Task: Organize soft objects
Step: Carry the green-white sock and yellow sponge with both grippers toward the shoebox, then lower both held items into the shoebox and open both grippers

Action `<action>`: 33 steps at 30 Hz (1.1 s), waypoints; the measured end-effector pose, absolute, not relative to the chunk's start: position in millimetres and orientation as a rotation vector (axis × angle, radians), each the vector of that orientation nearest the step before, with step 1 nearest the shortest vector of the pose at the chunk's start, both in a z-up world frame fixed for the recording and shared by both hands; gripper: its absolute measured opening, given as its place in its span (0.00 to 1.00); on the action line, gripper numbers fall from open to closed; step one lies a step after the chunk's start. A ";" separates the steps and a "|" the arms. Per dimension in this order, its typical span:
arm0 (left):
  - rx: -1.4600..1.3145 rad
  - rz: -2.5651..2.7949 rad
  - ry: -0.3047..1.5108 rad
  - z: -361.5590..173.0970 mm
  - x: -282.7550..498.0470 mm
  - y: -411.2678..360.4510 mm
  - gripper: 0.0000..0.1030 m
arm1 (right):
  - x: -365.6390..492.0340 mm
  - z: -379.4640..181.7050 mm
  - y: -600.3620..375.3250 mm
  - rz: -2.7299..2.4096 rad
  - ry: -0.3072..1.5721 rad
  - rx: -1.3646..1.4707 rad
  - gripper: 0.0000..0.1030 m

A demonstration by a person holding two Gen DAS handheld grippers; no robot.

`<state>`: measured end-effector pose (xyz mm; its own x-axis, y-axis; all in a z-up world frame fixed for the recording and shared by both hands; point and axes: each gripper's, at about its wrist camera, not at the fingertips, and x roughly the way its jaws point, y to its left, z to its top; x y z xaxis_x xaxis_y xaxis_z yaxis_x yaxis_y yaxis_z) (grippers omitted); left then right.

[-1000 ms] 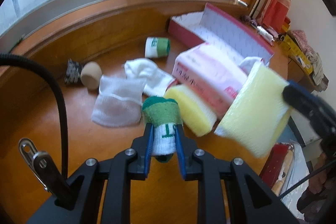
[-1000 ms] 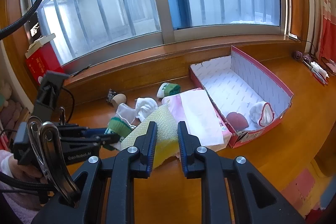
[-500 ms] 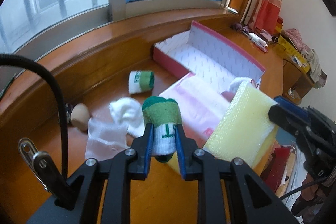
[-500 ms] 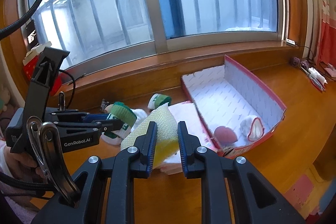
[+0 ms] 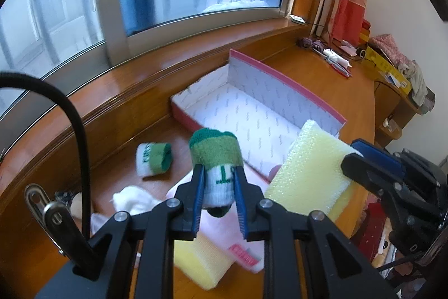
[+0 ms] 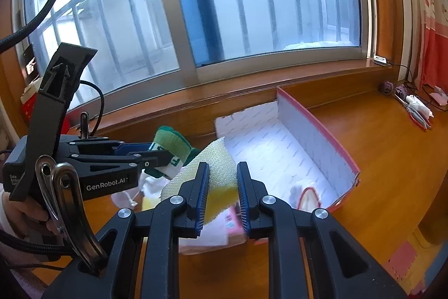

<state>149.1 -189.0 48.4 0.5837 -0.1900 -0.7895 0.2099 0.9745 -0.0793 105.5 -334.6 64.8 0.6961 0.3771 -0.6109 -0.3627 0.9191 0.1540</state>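
While fingers [image 5: 199, 188] pinch green sock [image 5: 217, 159], yellow sponge [image 6: 215, 173] gripped, pink box [image 5: 285, 80] near

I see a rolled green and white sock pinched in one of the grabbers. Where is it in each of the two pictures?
Left wrist view: the rolled sock sits centre, clamped by the left gripper.
Right wrist view: the same sock is left of centre, beside the yellow sponge.
Shared landmark: the pink box.
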 end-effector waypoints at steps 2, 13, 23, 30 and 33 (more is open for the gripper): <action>0.027 -0.231 0.919 48.1 156.3 -196.9 0.21 | 113.5 64.2 -342.7 0.409 0.684 0.030 0.20; 0.047 -0.224 0.937 40.0 207.3 -236.1 0.21 | 158.9 56.3 -370.4 0.381 0.681 0.042 0.20; 0.052 -0.201 1.011 8.9 251.6 -254.4 0.21 | 188.6 38.9 -379.6 0.310 0.685 -0.026 0.20; 0.051 -0.198 1.072 -13.4 268.2 -260.3 0.21 | 199.1 22.3 -378.2 0.304 0.720 -0.066 0.21; 0.052 -0.199 1.086 -18.1 270.3 -261.7 0.23 | 205.1 17.4 -378.3 0.308 0.736 -0.066 0.21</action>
<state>270.3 -261.7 -18.1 0.4503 -0.1356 -0.8825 0.1863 0.9809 -0.0557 205.1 -378.3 17.4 0.6985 0.2532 -0.6694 -0.2993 0.9529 0.0480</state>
